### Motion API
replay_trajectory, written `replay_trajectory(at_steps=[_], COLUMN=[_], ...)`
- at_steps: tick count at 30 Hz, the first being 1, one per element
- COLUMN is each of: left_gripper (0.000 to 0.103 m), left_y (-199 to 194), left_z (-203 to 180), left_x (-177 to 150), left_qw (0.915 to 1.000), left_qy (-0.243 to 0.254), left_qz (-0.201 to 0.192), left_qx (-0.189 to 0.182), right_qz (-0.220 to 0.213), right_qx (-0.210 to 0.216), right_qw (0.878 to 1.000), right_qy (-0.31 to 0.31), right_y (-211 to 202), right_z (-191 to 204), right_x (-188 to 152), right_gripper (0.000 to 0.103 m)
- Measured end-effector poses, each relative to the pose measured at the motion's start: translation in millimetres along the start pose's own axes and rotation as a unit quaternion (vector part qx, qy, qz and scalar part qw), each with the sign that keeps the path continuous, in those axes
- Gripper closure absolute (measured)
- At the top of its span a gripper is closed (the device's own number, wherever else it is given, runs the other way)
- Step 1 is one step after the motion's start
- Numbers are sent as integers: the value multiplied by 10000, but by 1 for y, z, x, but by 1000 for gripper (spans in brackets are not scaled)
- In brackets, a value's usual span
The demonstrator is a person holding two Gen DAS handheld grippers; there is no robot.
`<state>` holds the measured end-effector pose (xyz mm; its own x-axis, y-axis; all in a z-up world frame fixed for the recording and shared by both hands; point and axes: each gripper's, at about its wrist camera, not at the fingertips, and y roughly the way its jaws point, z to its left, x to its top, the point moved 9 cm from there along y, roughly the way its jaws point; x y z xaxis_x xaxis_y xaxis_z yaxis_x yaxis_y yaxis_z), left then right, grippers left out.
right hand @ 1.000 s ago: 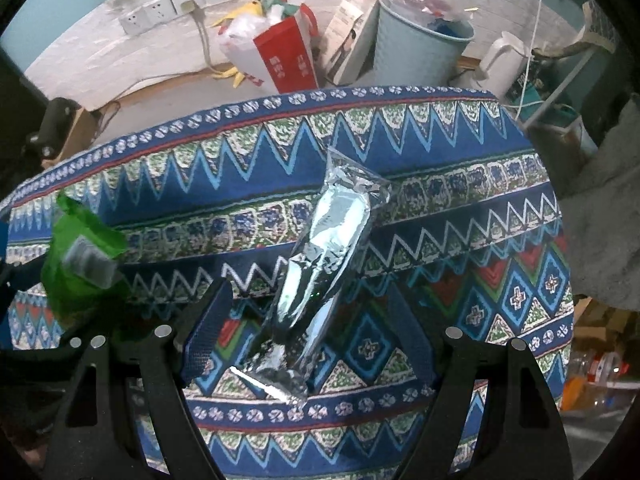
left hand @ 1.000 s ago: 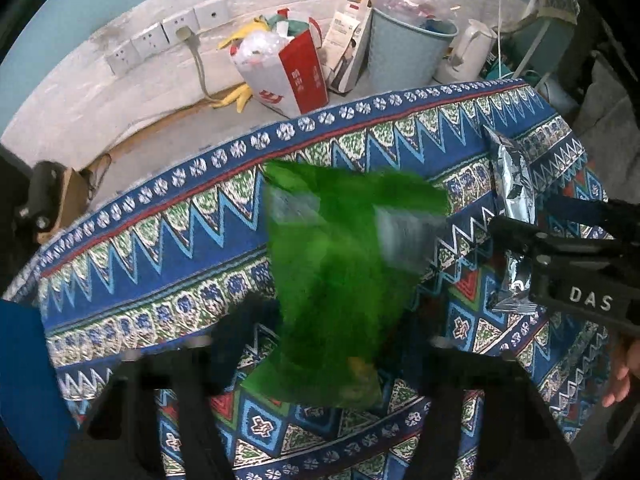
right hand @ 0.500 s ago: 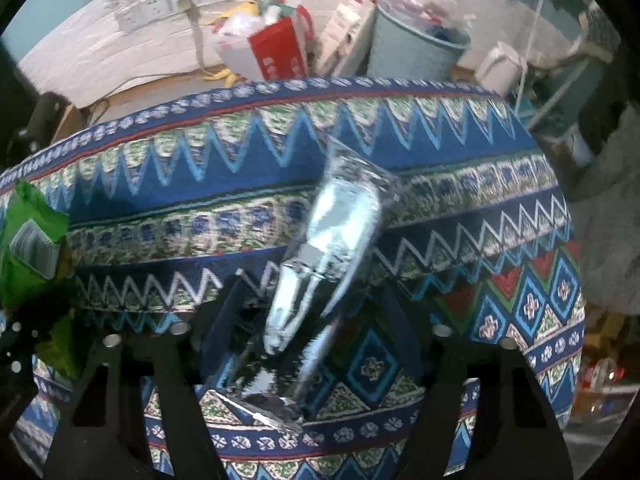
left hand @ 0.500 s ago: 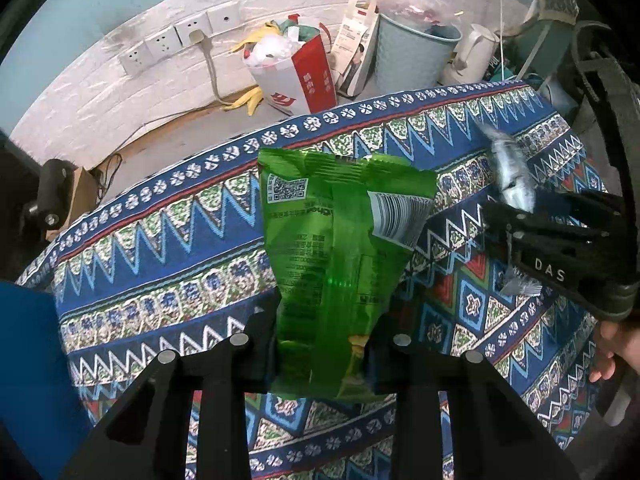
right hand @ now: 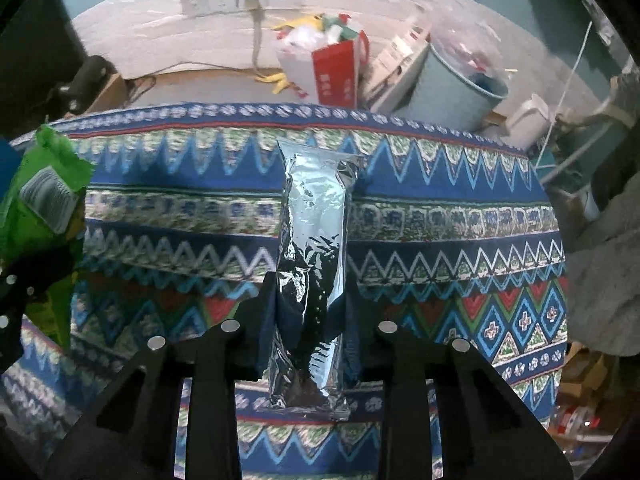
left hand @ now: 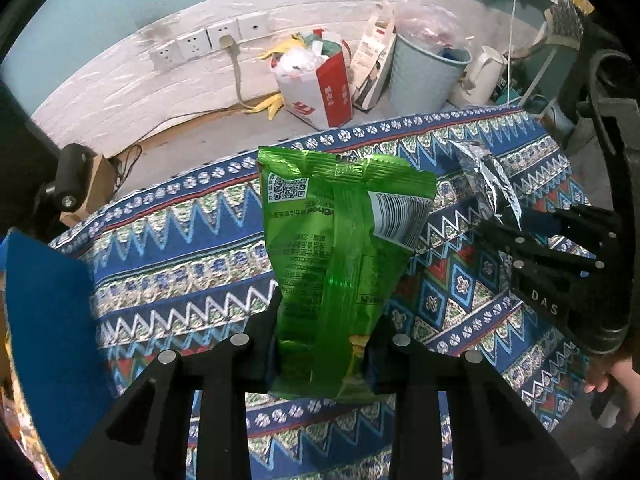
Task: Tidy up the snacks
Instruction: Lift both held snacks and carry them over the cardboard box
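Observation:
My left gripper is shut on a green snack bag and holds it upright above the patterned tablecloth. My right gripper is shut on a long silver foil snack pack and holds it upright above the cloth. In the left wrist view the silver pack and the right gripper show at the right. In the right wrist view the green bag shows at the far left.
Beyond the table's far edge stand a red and white paper bag, a pale blue bin and a white kettle by the wall with sockets. A blue object is at the left.
Both grippers have closed on their packs and lifted them off the cloth. The green bag and the silver pack now stand upright and higher in view.

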<state>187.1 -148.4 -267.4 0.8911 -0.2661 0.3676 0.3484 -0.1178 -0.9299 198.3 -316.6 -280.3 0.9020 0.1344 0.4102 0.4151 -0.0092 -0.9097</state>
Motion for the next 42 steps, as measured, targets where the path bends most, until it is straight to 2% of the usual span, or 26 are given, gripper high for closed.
replay_trajectory(at_steps=[13,22,32,42], left_gripper=[71,71,71,71], left_y=[-61,-102,-129,-153], left_z=[22,42,91,146], left_x=[-14,-26,-58,-75], left_qw=[9991,9972,9951,9898], left_qy=[-167,-117,-423,-924], left_qz=[-377,-718,-833,-996], left_qx=[19,188,309,431], right_qz=[-336,-698,-924,-1027], right_qx=[302,528,788,1103], right_qw=[9988,9949,9894,9820], right_qy=[-209,-509,-792,-1142], right_y=[-60,-105,-137,-155], right_z=[35,72,110,170], right_x=[6,9,10,17], right_gripper=[75,75,75,75])
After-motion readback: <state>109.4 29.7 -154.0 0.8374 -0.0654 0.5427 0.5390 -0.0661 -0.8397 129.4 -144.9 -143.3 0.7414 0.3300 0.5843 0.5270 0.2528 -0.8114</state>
